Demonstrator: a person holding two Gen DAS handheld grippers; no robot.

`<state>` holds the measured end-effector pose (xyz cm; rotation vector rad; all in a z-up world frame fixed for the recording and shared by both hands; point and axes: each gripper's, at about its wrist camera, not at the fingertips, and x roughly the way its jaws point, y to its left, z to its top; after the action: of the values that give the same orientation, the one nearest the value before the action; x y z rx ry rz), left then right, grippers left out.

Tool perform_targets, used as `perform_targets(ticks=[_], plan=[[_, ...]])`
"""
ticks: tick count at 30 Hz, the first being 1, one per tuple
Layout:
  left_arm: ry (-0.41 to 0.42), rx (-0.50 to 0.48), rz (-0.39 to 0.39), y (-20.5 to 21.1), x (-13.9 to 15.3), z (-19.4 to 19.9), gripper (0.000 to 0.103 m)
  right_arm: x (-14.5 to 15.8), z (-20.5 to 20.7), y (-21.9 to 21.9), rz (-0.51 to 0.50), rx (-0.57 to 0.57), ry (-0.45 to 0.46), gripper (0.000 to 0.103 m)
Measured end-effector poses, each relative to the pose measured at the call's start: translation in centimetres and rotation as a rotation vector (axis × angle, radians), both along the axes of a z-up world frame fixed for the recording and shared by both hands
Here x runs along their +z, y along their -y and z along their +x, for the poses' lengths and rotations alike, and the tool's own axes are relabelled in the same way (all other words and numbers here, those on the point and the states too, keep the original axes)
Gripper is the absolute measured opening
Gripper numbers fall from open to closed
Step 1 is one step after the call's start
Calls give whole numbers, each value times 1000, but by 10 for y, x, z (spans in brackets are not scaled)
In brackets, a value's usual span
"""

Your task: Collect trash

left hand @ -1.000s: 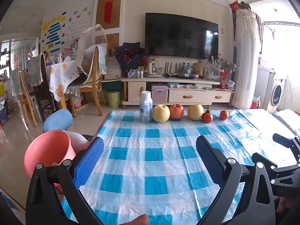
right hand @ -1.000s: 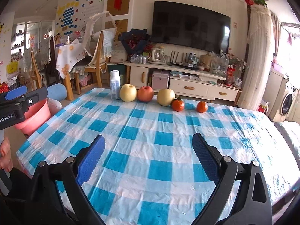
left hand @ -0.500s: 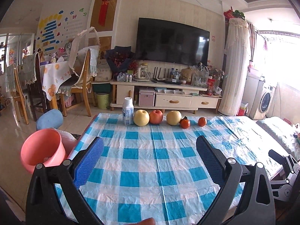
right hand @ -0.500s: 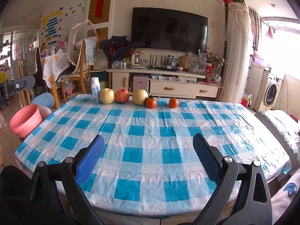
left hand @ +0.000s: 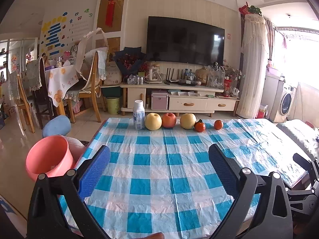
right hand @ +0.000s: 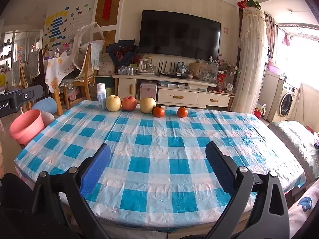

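Observation:
A white plastic bottle [left hand: 138, 117] [right hand: 101, 96] stands upright at the far edge of the blue-checked table [left hand: 159, 181] [right hand: 159, 151], at the left end of a row of fruit. A pink bin [left hand: 48, 158] [right hand: 27, 126] sits on the floor off the table's left side. My left gripper [left hand: 159, 171] hovers open over the near part of the table, nothing between its fingers. My right gripper [right hand: 158, 168] is open too, over the near edge, and shows at the right edge of the left wrist view [left hand: 307, 171].
Beside the bottle lie a yellow pear [right hand: 113, 103], a red apple [right hand: 129, 103], another pear [right hand: 147, 105], a persimmon [right hand: 158, 111] and an orange [right hand: 182, 112]. Wooden chairs [left hand: 89, 85] stand left; a TV cabinet [left hand: 179, 101] is behind; a bed edge [right hand: 295, 139] is right.
Both grippers have pulled back from the table and risen, so more of the room and the whole tabletop show. Both stay open and empty.

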<state>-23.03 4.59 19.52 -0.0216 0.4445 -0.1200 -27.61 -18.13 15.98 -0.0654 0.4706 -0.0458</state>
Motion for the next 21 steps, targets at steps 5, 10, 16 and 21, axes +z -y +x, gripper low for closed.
perform_targets(ticks=[5,10,16,21], plan=[[-17,7,6,-2,-6,6,98,-3,5,-1,0,5,-11,97],[-23,16,11,-2,-13,12,98,-10,15,-2,-1,8,-35,97],[-66,14,8,-4,-29,26,98,-22,28,-2,-3,5,-70,97],[-116,19,18,-3,-45,45,98,-30,44,-2,-1,11,-88,97]])
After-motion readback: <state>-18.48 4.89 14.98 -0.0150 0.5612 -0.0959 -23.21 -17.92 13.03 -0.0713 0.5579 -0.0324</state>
